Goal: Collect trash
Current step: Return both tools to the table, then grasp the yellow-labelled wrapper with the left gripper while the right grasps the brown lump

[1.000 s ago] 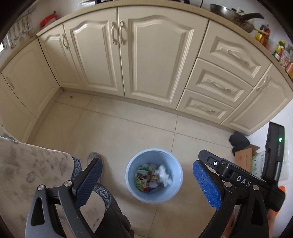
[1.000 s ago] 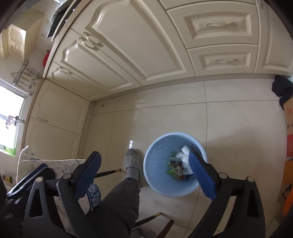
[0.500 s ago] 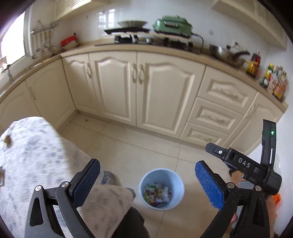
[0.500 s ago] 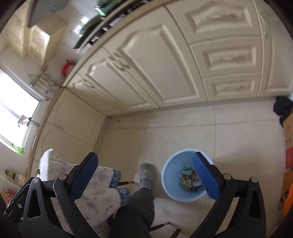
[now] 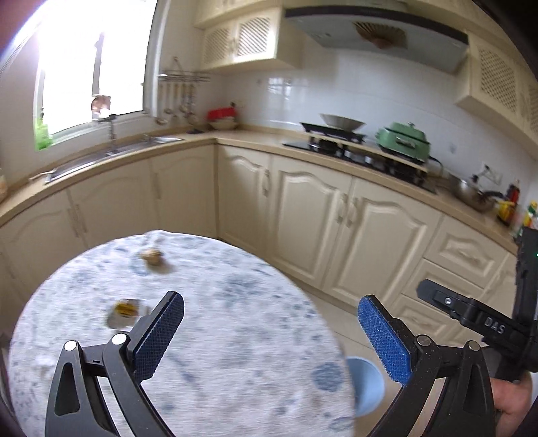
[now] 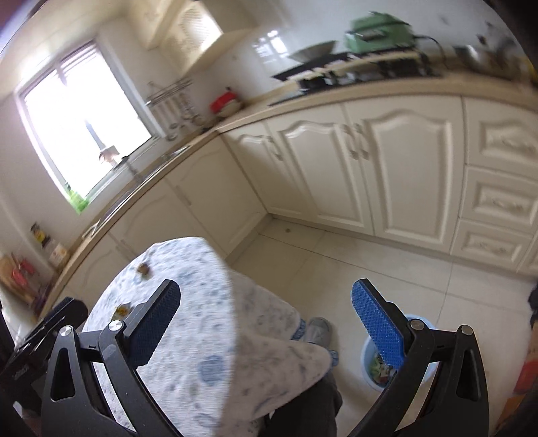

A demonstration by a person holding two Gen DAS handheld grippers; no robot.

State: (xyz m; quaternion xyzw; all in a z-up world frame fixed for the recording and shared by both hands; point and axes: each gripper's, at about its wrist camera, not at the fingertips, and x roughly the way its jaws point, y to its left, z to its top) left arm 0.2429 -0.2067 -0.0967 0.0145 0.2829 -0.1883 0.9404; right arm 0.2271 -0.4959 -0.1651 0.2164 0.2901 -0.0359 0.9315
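Plainly some rubbish already lay in the blue bin on the floor at near right, while two scraps remained on the round table, both grippers wide and empty.

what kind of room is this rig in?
A home kitchen, most likely. Cream cabinets run under an L-shaped counter with a sink below the window, a stove under a range hood, and a cloth-covered round table in front.
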